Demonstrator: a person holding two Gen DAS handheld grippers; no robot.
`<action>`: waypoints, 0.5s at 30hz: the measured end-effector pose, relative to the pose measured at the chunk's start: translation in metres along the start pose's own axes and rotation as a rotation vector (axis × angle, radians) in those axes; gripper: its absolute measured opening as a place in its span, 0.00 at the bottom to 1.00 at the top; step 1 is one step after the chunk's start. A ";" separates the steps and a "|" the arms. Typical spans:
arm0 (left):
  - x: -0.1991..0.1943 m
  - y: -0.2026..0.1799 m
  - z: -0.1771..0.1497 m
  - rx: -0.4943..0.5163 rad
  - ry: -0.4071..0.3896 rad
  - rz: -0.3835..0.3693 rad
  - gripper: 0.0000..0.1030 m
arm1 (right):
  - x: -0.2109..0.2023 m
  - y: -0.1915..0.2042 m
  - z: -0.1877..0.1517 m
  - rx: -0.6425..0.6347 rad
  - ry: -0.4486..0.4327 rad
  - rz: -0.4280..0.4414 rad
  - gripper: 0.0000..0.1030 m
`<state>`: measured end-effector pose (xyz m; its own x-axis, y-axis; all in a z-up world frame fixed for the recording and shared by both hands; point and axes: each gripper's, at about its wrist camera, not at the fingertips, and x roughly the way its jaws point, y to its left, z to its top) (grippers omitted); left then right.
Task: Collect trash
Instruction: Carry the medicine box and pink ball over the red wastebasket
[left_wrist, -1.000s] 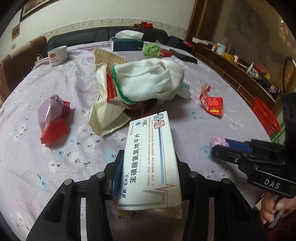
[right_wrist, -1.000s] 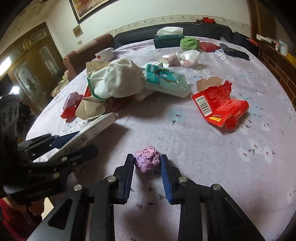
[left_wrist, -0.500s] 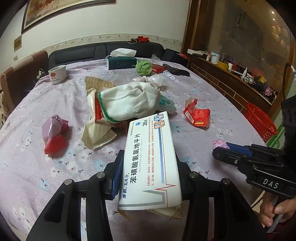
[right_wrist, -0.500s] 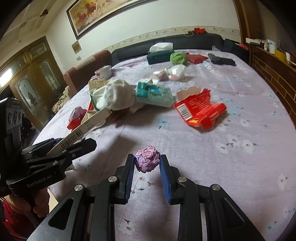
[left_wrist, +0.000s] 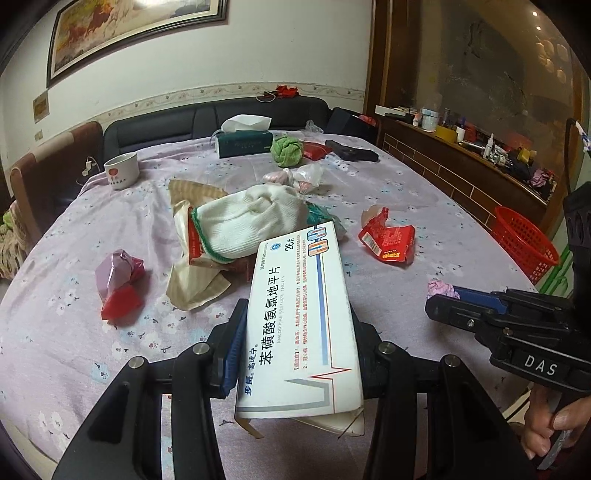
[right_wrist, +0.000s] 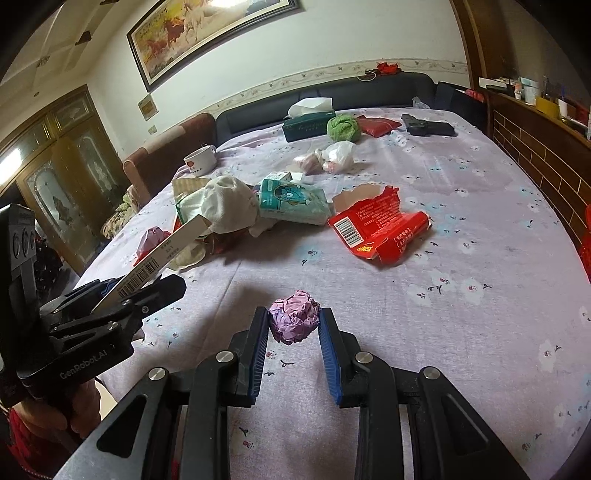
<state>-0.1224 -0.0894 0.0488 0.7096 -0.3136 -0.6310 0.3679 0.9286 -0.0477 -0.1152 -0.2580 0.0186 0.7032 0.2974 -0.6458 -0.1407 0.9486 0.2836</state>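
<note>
My left gripper (left_wrist: 297, 325) is shut on a white medicine box (left_wrist: 301, 321) with blue print and holds it above the table. It also shows in the right wrist view (right_wrist: 147, 284) at the left, box (right_wrist: 166, 251) sticking out. My right gripper (right_wrist: 293, 325) is shut on a crumpled pink paper ball (right_wrist: 294, 321), lifted above the cloth. In the left wrist view the right gripper (left_wrist: 454, 299) sits at the right with the ball (left_wrist: 441, 289) at its tips.
On the purple flowered tablecloth (right_wrist: 461, 206) lie a torn red carton (right_wrist: 380, 229), a white sock over wrappers (left_wrist: 251, 221), a pink and red wrapper (left_wrist: 118, 280), a tissue pack (right_wrist: 291, 201), a cup (left_wrist: 121, 171) and a tissue box (left_wrist: 243, 142). A red basket (left_wrist: 524, 243) stands beside the table's right edge.
Both grippers have risen and pulled back from the table, each keeping its hold. The table now looks farther below and more of the room shows.
</note>
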 end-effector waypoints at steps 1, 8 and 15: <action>0.000 -0.001 0.000 0.002 0.000 0.001 0.44 | -0.001 0.000 0.000 0.001 -0.003 0.000 0.29; 0.000 -0.009 0.006 0.021 0.000 -0.020 0.44 | -0.007 -0.006 0.000 0.019 -0.018 -0.001 0.29; 0.009 -0.041 0.024 0.067 0.008 -0.104 0.44 | -0.023 -0.034 0.005 0.092 -0.052 -0.012 0.29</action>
<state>-0.1164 -0.1347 0.0633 0.6606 -0.4059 -0.6315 0.4788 0.8757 -0.0621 -0.1234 -0.2973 0.0273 0.7397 0.2781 -0.6128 -0.0693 0.9373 0.3416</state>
